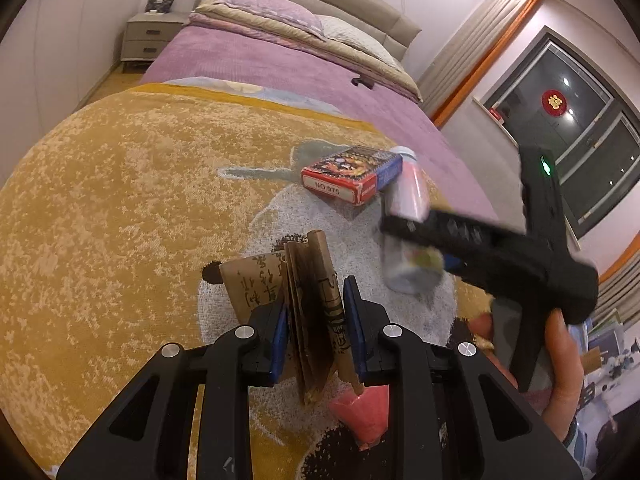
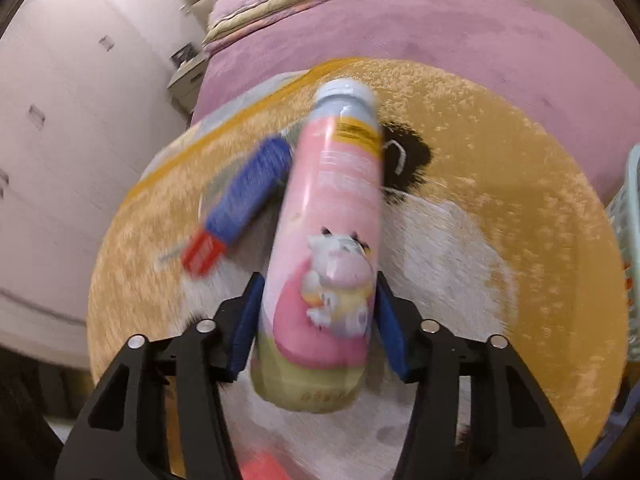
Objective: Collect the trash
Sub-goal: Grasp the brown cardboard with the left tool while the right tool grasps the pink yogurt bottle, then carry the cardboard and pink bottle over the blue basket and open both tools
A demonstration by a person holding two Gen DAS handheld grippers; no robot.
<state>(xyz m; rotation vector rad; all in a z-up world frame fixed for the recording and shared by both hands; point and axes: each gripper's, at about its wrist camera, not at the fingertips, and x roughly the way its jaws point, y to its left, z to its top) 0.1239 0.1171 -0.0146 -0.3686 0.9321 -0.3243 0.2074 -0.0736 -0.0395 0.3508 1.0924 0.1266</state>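
My left gripper is shut on a folded brown paper packet with black Chinese writing, held above the yellow blanket. My right gripper is shut on a pink bottle with a white cap and a cartoon cat; the bottle also shows in the left wrist view, lifted beside the right gripper body. A red and blue card box marked NO.975 lies on the blanket; it shows blurred in the right wrist view.
A pink-red object lies on the blanket below my left gripper. A pale green basket stands at the right edge. The bed has a purple cover and pillows; a nightstand stands at the far left.
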